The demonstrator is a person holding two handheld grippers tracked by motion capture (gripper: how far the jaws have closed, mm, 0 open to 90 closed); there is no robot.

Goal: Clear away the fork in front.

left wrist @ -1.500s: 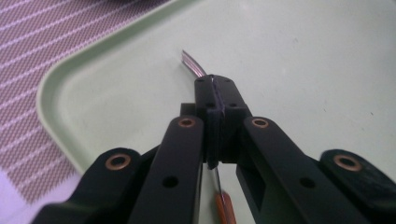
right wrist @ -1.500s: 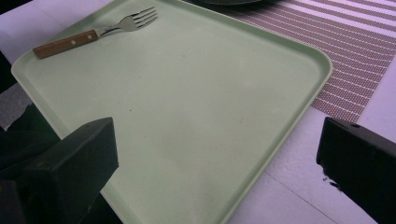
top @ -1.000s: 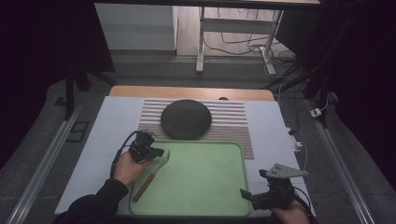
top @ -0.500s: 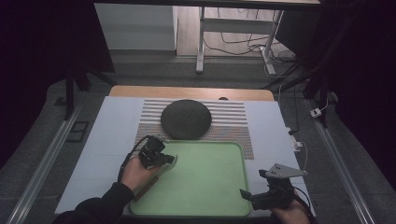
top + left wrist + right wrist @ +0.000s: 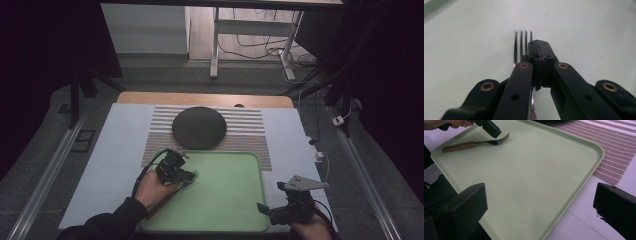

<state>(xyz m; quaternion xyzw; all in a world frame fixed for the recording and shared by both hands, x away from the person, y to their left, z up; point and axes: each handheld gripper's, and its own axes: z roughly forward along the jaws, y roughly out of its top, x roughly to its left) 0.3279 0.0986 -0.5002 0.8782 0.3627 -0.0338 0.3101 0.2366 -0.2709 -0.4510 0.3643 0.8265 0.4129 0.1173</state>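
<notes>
Steel tines and a wooden handle make the fork [image 5: 475,143] light, stiff and thin; it lies flat on the green tray [image 5: 235,210], near its left edge. The slick metal neck will likely slip, so the handle looks like the better place to pinch. The left claw [image 5: 537,46] is closed just beside the tines, gripping nothing. The right claw [image 5: 541,202] hangs wide open over the tray's near right corner.

One green tray [image 5: 235,200] is sitting on the surface. One fork [image 5: 474,143] with a wooden handle is lying in it. One round dark mat [image 5: 199,127] is lying on one striped mat [image 5: 250,125]. Two grippers are showing, the left gripper [image 5: 189,176] and the right gripper [image 5: 264,210].
</notes>
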